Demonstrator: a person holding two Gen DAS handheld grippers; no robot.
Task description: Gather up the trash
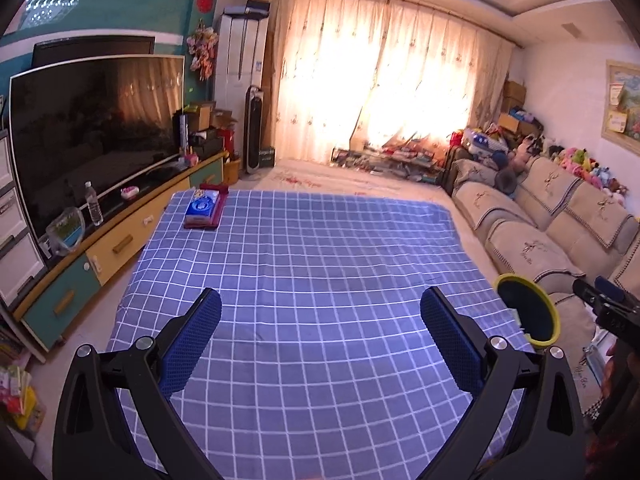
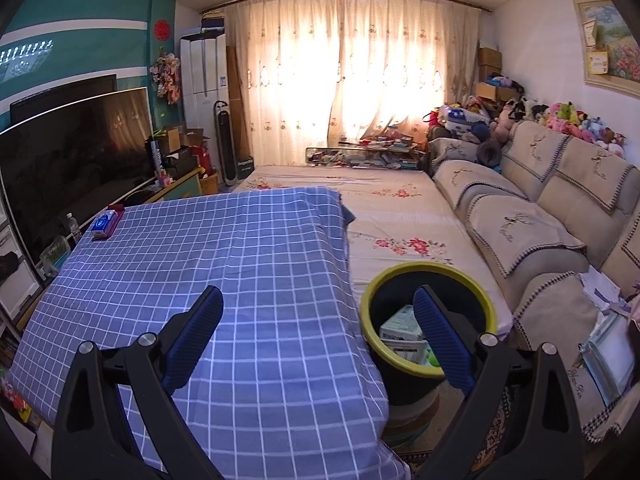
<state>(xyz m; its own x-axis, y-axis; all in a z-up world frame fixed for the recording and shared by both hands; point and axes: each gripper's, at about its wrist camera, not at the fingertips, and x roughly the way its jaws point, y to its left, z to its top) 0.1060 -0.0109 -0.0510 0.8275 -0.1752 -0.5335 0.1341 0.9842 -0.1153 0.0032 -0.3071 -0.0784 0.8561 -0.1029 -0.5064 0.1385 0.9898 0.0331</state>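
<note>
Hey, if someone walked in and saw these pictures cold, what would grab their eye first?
Probably the blue checked cloth spread over the table, bare except for a tissue pack at its far left corner. Next, the glowing curtains along the far wall. Then the yellow-rimmed bin beside the table's right edge, already holding paper, with the open right gripper just above it.

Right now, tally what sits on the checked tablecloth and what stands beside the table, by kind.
Tissue pack on a red tray, far left corner of the blue checked tablecloth: 1
Red tray: 1
Yellow-rimmed trash bin beside the table's right edge, with paper trash inside: 1
Total: 3
</note>
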